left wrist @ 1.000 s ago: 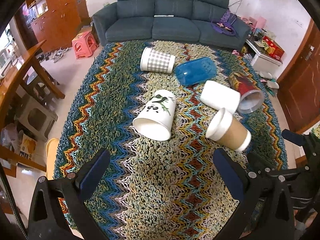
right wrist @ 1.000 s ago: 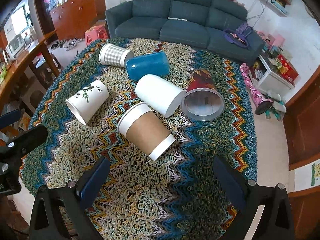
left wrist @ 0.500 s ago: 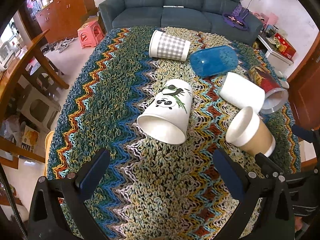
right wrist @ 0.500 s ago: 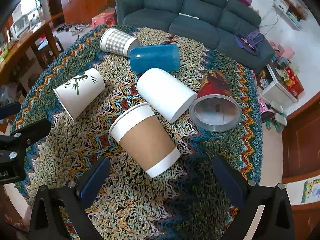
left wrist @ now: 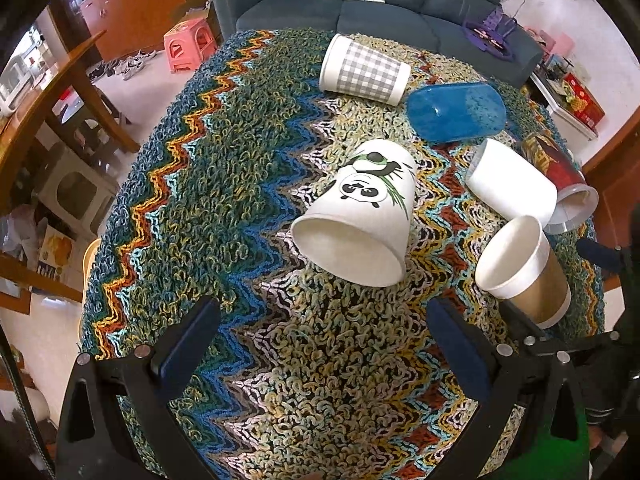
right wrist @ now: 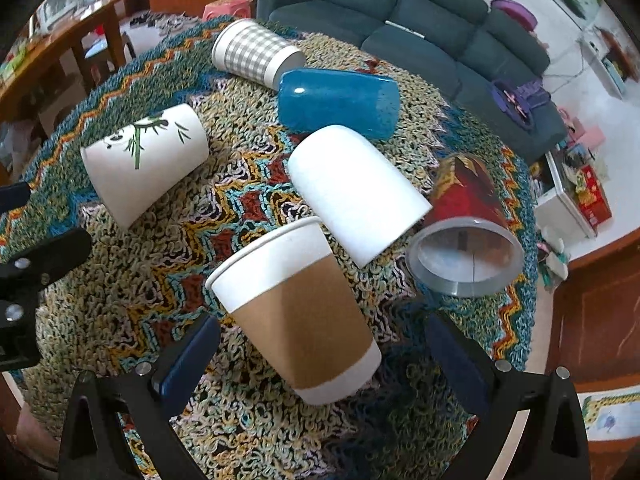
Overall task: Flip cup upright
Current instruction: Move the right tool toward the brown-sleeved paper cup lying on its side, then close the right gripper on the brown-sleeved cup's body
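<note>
Approach has advanced over the last second: both my jaws stand closer to the cups, wide apart and empty. Left gripper [left wrist: 320, 344] lines up on the panda cup [left wrist: 360, 216], mouth towards me; right gripper [right wrist: 320, 356] has the brown-sleeved cup [right wrist: 296, 312] entering between its jaws. Count on the desk [left wrist: 224, 168]: six cups, all on their sides, none righted yet.

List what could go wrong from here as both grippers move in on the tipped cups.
1. The brown-sleeved cup touches the plain white cup; grabbing it may roll that neighbour into the red can.
2. The shaggy zigzag rug is uneven, so a righted panda cup may tip again.
3. Open left gripper and right gripper work close together and could collide.
</note>
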Demonstrator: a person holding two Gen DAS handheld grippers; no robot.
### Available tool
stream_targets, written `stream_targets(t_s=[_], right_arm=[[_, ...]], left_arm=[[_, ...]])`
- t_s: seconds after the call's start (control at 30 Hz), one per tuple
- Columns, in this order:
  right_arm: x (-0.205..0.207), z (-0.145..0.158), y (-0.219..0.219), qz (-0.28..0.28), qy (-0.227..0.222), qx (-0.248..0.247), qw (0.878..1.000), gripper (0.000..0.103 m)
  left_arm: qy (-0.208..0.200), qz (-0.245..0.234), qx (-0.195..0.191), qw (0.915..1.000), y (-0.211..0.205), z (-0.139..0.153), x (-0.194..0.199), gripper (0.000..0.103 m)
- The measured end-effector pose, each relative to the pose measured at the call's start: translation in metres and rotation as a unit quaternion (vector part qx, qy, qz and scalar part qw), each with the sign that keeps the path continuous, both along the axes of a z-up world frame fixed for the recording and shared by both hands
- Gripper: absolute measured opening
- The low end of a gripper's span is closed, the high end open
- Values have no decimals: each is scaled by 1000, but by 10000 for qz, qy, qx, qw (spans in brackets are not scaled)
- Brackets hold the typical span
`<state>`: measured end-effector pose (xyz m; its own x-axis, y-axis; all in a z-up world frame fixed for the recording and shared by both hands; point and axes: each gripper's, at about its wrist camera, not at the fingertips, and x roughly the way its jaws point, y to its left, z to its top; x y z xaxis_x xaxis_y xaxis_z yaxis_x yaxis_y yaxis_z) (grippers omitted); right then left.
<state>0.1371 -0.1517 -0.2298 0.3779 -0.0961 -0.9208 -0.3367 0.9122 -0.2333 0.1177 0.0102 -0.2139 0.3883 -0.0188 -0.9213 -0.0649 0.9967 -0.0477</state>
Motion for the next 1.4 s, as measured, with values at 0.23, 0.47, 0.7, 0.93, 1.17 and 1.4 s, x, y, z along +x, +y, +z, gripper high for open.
stream_targets(t_s=[0.23, 0.47, 0.7, 0.93, 1.17, 1.4], right_arm=[[8, -16, 20, 438, 117, -652, 9968, 103], [19, -29, 25, 554, 518, -830, 9937, 69], [29, -24, 5, 152, 807, -317, 9961, 68], [31, -17, -23, -691, 1556, 827, 9819, 68], [20, -32, -63, -1990, 2501, 2300, 9192, 68], [-19, -39, -64, -3027, 2814, 3424, 8438, 68]], left_arm=[[-17, 22, 53, 10000, 1, 1, 0, 102], [57, 31, 44, 10000, 5, -1, 0, 102], [128, -94, 77, 9998, 1, 0, -4, 102], [16, -127, 134, 9998, 0, 11, -15, 102], [-128, -95, 256, 9995, 6, 23, -31, 102], [-3, -211, 391, 9990, 5, 23, -48, 102]])
